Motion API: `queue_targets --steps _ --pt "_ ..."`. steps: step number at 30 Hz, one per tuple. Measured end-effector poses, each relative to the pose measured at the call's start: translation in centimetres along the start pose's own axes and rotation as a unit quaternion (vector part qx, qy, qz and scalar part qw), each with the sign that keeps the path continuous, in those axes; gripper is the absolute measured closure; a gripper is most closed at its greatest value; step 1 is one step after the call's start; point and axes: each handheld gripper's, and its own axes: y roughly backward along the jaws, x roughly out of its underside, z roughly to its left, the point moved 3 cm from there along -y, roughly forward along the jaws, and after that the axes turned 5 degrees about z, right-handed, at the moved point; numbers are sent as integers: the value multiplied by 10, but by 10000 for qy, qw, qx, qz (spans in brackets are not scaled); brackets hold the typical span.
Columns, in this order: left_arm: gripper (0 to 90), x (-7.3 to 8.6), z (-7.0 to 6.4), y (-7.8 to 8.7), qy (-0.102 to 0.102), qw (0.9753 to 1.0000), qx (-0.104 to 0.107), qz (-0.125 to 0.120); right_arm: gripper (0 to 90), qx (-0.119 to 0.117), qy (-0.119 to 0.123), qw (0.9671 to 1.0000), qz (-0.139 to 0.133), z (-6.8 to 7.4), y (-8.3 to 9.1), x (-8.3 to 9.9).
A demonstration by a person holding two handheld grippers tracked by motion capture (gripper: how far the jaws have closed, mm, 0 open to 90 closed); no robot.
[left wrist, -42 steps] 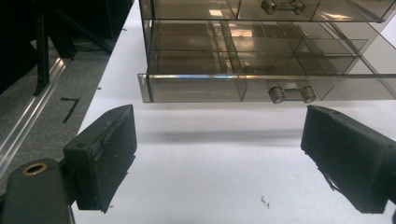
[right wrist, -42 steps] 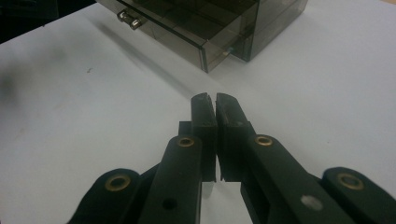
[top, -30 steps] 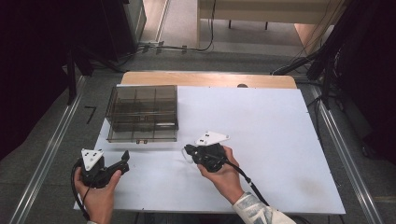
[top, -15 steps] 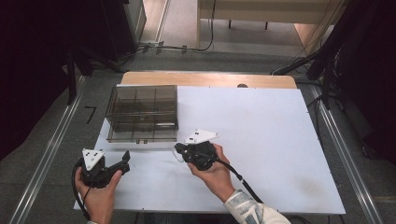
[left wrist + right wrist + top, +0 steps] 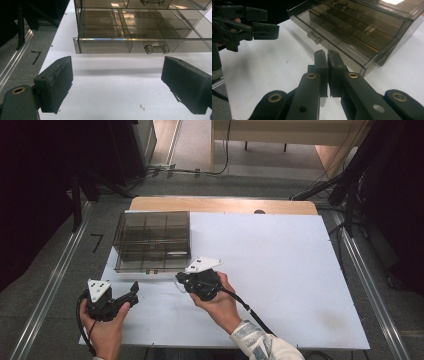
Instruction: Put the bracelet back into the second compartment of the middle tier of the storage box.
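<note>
The drawer box (image 5: 140,27) is cut off by the top and right edges in the left gripper view; its drawers' contents cannot be made out.

Grey floor (image 5: 55,265) around table; metal rail (image 5: 50,292) at left; cables (image 5: 195,170) beyond; dark surroundings.

Smoked plastic drawer cabinet (image 5: 152,241) is occupying the far-left corner of the white tabletop (image 5: 280,270), its lowest drawer (image 5: 140,45) standing slightly pulled out toward the person and cutting into the near approach. A bare strip is lying open between that drawer front and the left gripper (image 5: 134,290), whose jaws are spread wide. The right gripper (image 5: 178,278), jaws pressed together, is sitting just beside the cabinet's near right corner; the table's whole right half is lying open.
</note>
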Motion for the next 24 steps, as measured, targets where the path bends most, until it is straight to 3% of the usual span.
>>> queue_targets --steps 24 --pt "112 0 0 0 1 10000 36 17 850 -72 -9 9999 -115 8 -13 -21"
